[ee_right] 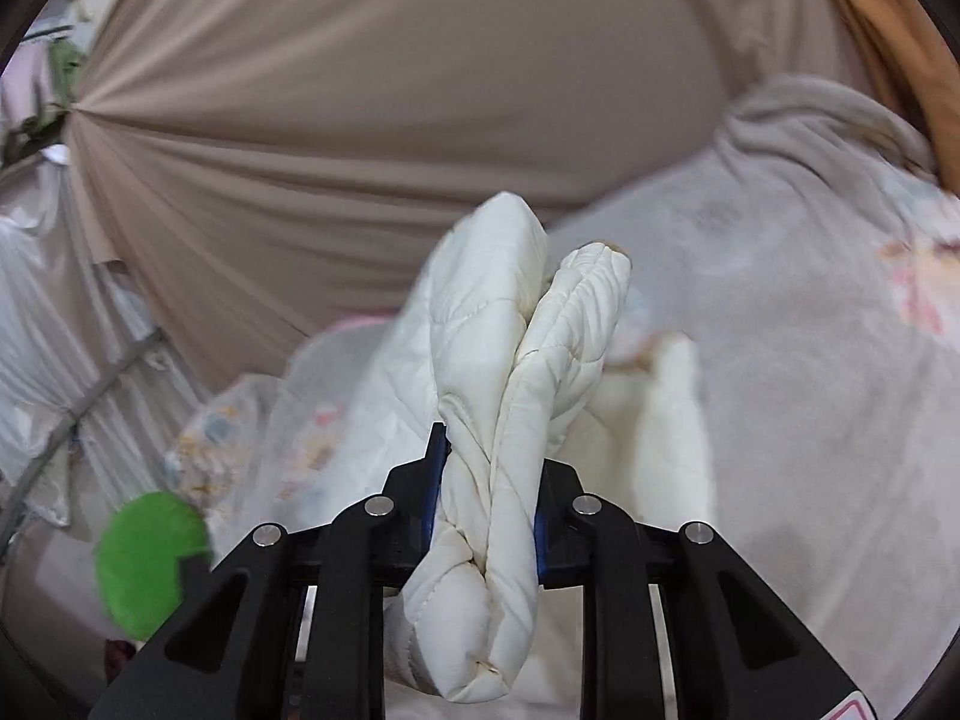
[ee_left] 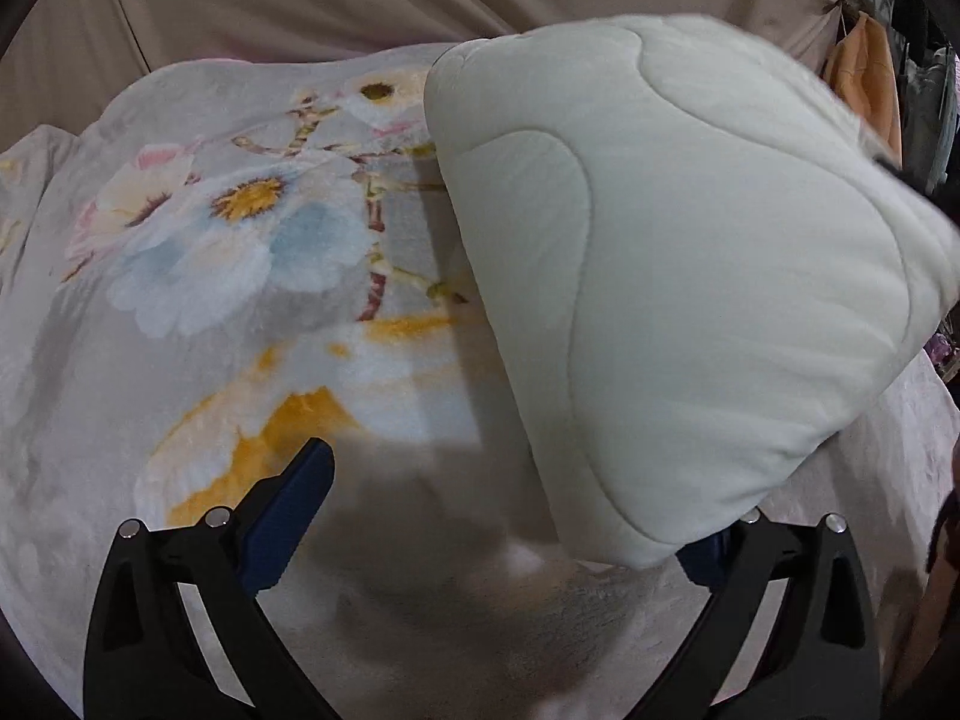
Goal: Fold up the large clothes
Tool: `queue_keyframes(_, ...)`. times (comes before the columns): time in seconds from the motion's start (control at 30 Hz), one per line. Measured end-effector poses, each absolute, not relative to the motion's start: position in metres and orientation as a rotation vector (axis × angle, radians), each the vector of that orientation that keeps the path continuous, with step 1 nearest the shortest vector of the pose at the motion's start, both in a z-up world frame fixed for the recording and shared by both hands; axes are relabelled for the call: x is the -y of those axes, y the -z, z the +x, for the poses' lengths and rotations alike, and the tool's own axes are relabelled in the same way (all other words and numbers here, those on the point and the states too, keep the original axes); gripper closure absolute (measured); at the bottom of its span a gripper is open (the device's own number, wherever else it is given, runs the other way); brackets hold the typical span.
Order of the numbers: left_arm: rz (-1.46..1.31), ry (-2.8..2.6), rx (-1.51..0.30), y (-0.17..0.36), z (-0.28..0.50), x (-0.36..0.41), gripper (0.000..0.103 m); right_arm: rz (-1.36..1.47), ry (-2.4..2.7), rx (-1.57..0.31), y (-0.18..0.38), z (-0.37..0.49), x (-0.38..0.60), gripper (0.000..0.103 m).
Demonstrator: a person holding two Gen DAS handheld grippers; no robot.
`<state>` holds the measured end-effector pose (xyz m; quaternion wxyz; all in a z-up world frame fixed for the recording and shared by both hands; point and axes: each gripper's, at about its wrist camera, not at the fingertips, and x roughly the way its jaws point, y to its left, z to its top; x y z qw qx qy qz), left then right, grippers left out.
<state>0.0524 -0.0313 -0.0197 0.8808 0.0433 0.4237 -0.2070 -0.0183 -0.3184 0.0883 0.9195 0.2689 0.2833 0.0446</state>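
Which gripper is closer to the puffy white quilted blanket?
Right. The right gripper is clamped on the puffy white quilted blanket. The left gripper is open beside the blanket, not gripping it.

Cream quilted garment (ee_left: 690, 276), perhaps folded, over floral blanket (ee_left: 240, 252)

Black tongs (ee_right: 489, 480), blue pads (ee_left: 294, 516), silver screws (ee_right: 379, 506)

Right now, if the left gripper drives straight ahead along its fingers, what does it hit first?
Probably the floral blanket: the left gripper is open and angled down at it. The white quilted garment overhangs its right finger and might brush first; depth is unclear.
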Motion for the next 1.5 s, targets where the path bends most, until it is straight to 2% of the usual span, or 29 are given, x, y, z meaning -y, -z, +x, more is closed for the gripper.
queue_keyframes(0.07, 0.098, 0.442, -0.882, 0.024, 0.054, 0.032, 0.005, 0.568, -0.010, -0.691, -0.046, -0.012, 0.331, 0.082)
queue_keyframes(0.17, 0.121, 0.455, -0.874, 0.019, 0.049, 0.032, 0.007, 0.598, 0.010, -0.738, -0.010, -0.012, 0.341, 0.080)
queue_keyframes(0.43, 0.102, 0.551, -0.800, -0.034, 0.021, 0.017, 0.008, 0.556, 0.057, -0.749, -0.003, -0.010, 0.339, 0.077)
queue_keyframes(0.6, -0.002, 0.641, -0.660, -0.086, 0.013, 0.014, 0.007, 0.604, 0.027, -0.747, 0.002, -0.012, 0.347, 0.073)
queue_keyframes(0.7, 0.002, 0.661, -0.598, -0.105, 0.027, 0.038, 0.006, 0.592, 0.033, -0.748, 0.001, -0.012, 0.344, 0.072)
queue_keyframes(0.93, 0.125, 0.581, -0.697, -0.063, 0.084, 0.117, 0.007, 0.659, 0.024, -0.728, -0.022, -0.026, 0.349, 0.061)
queue_keyframes(1.1, 0.140, 0.525, -0.697, -0.040, 0.088, 0.126, 0.005, 0.517, 0.093, -0.598, -0.089, -0.031, 0.343, 0.062)
queue_keyframes(1.27, 0.146, 0.514, -0.693, -0.039, 0.086, 0.127, 0.005, 0.327, 0.087, -0.539, -0.136, 0.023, 0.311, 0.069)
queue_keyframes(1.37, 0.150, 0.512, -0.694, -0.037, 0.087, 0.127, 0.005, 0.218, 0.124, -0.566, -0.133, 0.068, 0.291, 0.070)
queue_keyframes(1.5, 0.150, 0.518, -0.692, -0.033, 0.089, 0.126, 0.005, 0.202, 0.174, -0.673, -0.095, 0.113, 0.293, 0.071)
